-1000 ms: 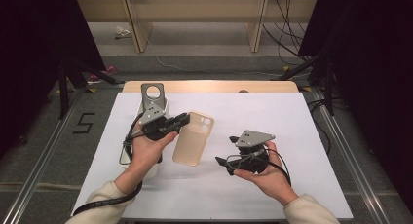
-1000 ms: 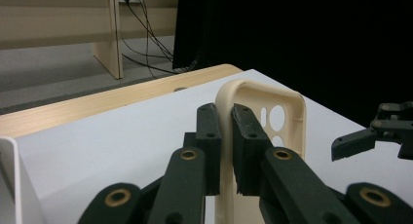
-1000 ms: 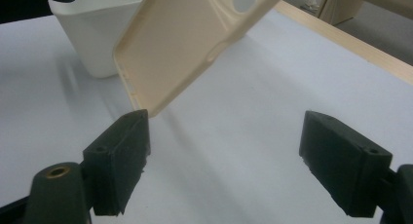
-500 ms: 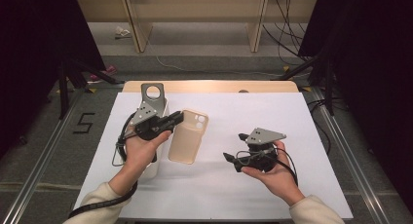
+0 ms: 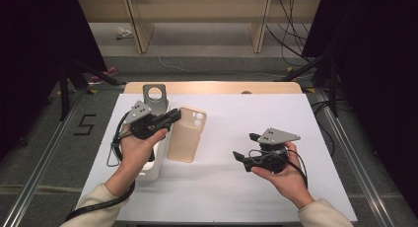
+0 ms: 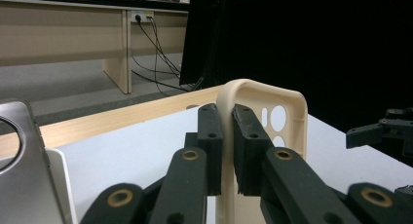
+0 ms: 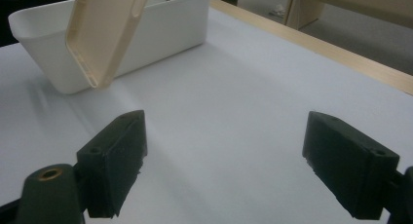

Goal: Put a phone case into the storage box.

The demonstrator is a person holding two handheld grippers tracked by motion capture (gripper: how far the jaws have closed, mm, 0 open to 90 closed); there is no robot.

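The left gripper is clamped on the side edge of the beige phone case, holding it lifted just beside the white bin, long axis running away from the person. The right gripper, jaws spread and empty, sits well apart to the case's right, so the left hand is the nearer one

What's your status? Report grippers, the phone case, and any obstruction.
Left gripper shut on phone case rim, case lifted off the table. Right gripper open, empty, apart from it. White bin beside the case; nothing between the grippers.
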